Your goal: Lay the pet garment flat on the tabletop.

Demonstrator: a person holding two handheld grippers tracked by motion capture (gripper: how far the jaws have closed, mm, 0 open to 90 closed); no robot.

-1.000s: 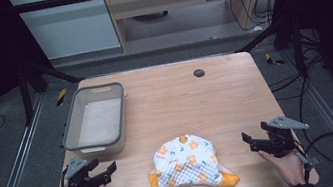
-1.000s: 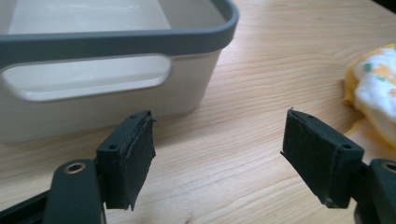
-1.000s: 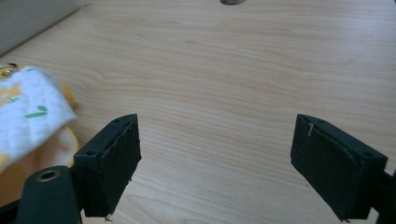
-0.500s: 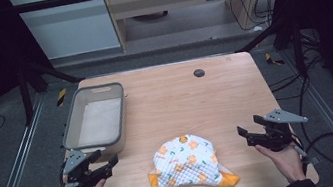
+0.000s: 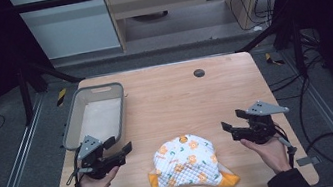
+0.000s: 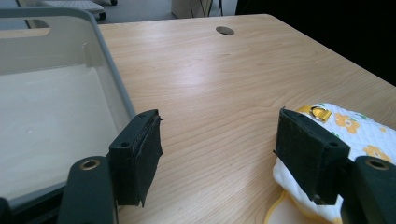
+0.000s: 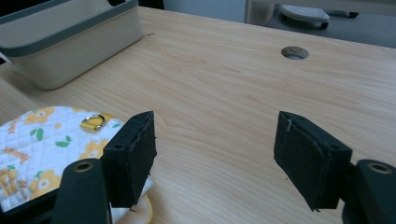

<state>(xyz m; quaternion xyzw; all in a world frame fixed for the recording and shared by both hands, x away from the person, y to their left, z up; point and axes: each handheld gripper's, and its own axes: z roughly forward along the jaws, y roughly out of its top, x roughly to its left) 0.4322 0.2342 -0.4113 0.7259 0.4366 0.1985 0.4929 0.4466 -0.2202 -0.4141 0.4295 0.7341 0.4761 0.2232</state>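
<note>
So both grippers are up off the desk now and closer in toward the middle than they were a second ago, when they sat right down by the near corners. The left gripper (image 5: 122, 150) has its jaws apart with nothing between them, and they've just been narrowing a bit. The right gripper (image 5: 227, 129) is the same story: gaping, empty, jaws just eased in a little. Neither one is touching anything.

Between them, near the middle of the desk's near edge, lies the bib (image 5: 189, 162), a white quilted thing with orange flowers and a yellow trim. It hasn't budged from where it was a second ago. In the left gripper view it sits just past the far-side pad, with a little metal ring (image 6: 318, 112) on a yellow tab at its top. The right gripper view has the same ring just beyond its near-side pad.

Further out, the grey bin (image 5: 71, 130) sits by the left edge of the desk (image 5: 165, 98), empty as far as I can see, well apart from the bib. There's a cable hole (image 5: 198, 72) near the far edge.

My read: both hands are lining up on the bib from either side, so this looks like the approach before a two-handed pickup or fold. No grab has begun yet.
</note>
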